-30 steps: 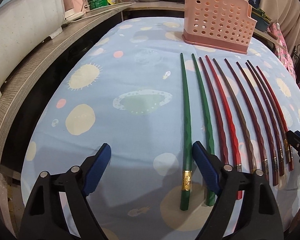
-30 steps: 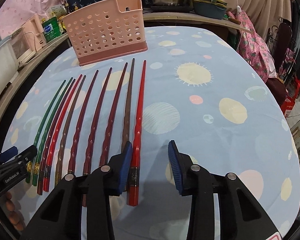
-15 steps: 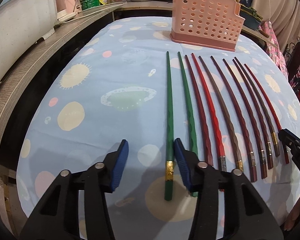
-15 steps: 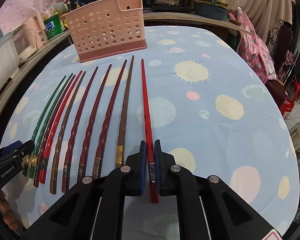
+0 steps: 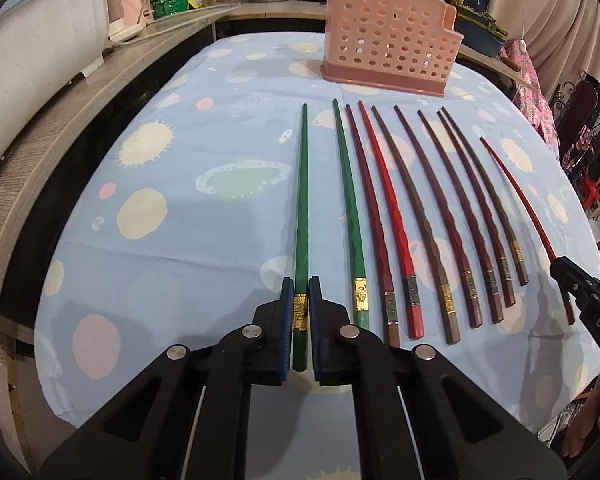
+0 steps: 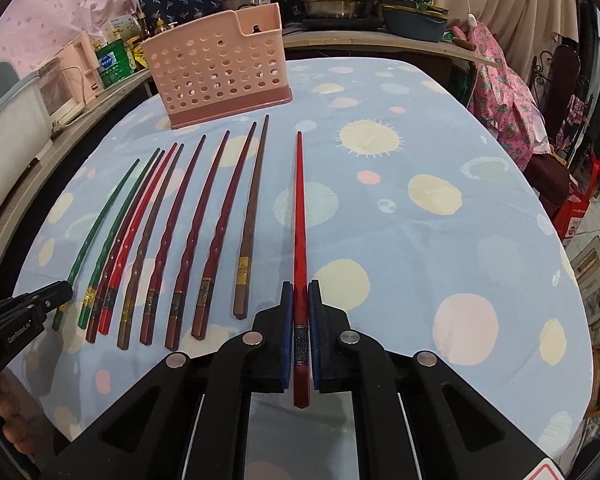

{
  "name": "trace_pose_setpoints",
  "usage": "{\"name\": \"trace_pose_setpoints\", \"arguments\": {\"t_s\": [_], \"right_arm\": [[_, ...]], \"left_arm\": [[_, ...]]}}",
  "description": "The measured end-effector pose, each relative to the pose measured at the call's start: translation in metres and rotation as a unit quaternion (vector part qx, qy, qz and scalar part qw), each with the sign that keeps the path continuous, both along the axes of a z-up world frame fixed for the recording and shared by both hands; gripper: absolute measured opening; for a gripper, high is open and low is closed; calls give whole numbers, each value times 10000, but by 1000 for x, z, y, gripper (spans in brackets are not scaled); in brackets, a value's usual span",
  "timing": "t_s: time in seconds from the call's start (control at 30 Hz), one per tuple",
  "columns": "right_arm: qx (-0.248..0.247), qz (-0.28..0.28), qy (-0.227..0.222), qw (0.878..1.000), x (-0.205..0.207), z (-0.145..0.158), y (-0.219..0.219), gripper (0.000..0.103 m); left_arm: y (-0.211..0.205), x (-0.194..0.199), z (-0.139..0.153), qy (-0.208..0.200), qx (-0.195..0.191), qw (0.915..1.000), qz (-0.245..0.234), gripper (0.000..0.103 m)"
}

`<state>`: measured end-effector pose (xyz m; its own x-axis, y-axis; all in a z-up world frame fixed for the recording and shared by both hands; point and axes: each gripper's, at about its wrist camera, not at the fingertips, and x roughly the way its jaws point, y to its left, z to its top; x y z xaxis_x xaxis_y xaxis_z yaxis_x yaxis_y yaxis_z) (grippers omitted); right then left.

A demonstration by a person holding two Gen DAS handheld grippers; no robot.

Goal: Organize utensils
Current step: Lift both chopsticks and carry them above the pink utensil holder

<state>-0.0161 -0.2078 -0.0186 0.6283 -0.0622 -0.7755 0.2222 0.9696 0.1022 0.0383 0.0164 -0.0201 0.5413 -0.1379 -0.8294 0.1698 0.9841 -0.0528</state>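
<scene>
**Green and red: one chopstick pinched at each end of the row**

Blue cloth dotted with suns and planets covers the table [image 5: 172, 240], and the chopsticks lie on it side by side, thick ends near, tips toward the far edge. That layout looks deliberate: each stick can be taken by its butt without disturbing its neighbour.

On the left, the left gripper [image 5: 299, 292] is pressed together on the outermost green chopstick [image 5: 302, 200], its blue pads clamping just at the gold band. Gripping there, near the heavy end, should keep the long shaft from swinging. This stick sits a little apart from the second green chopstick [image 5: 350, 208] beside it.

On the right, the right gripper [image 6: 299, 300] pinches the bright red chopstick [image 6: 300, 216] the same way, near its decorated band. That stick also stands clear of the remaining row [image 6: 188, 240], well right of the brown one.

Far behind the tips stands the pink perforated holder [image 6: 220, 68], upright and open at the top, seemingly the destination. I cannot tell whether either stick has fully left the cloth.
</scene>
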Motion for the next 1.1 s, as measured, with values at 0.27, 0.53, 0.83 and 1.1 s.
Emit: {"name": "trace_pose_setpoints", "arguments": {"t_s": [0.27, 0.53, 0.83, 1.1], "right_arm": [[109, -96, -564, 9983, -11, 63, -15, 7], [155, -102, -1264, 9918, 17, 130, -32, 7], [253, -145, -1694, 9851, 66, 172, -48, 7], [325, -187, -2382, 9705, 119, 230, -60, 7]], "left_arm": [[13, -7, 57, -477, -210, 9986, 47, 7], [15, 27, 130, -1227, -424, 9915, 85, 7], [8, 87, 196, -1716, -750, 9822, 112, 7], [-2, 131, 268, -2387, -1108, 9646, 183, 7]]}}
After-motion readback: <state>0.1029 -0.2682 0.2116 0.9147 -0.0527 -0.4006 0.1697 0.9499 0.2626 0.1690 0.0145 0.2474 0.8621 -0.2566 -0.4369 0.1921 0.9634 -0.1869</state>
